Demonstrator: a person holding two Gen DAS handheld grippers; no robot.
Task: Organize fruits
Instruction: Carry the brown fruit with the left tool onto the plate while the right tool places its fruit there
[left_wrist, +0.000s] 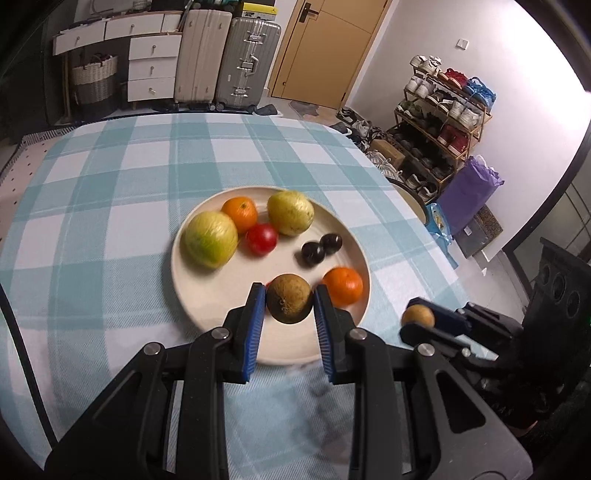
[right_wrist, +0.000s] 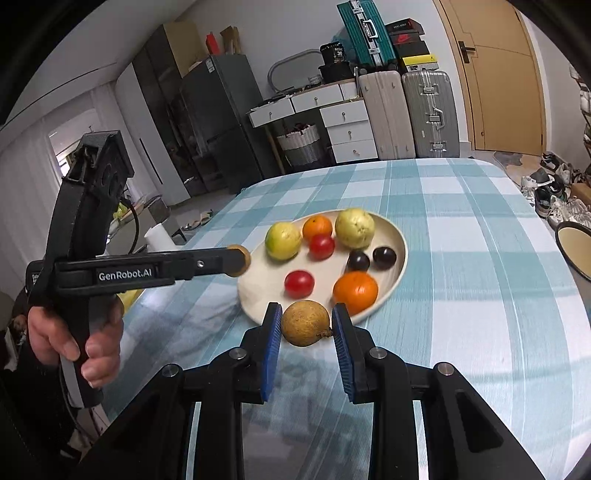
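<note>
The worktop (left_wrist: 110, 206) has a blue-and-white check cloth. On the cream plate (left_wrist: 192, 291) lie two oranges, two red tomatoes and two dark plums.

A tabletop (left_wrist: 110, 177) under a blue-and-white checked cloth fills the foreground. Behind it stand two upright suitcases, one beige (left_wrist: 201, 55) and one silver (left_wrist: 247, 61), beside white drawers (left_wrist: 151, 68) and a woven basket (left_wrist: 94, 79). A loaded shoe rack (left_wrist: 439, 122) lines the right wall, near what may be a purple bag (left_wrist: 469, 192).
</note>
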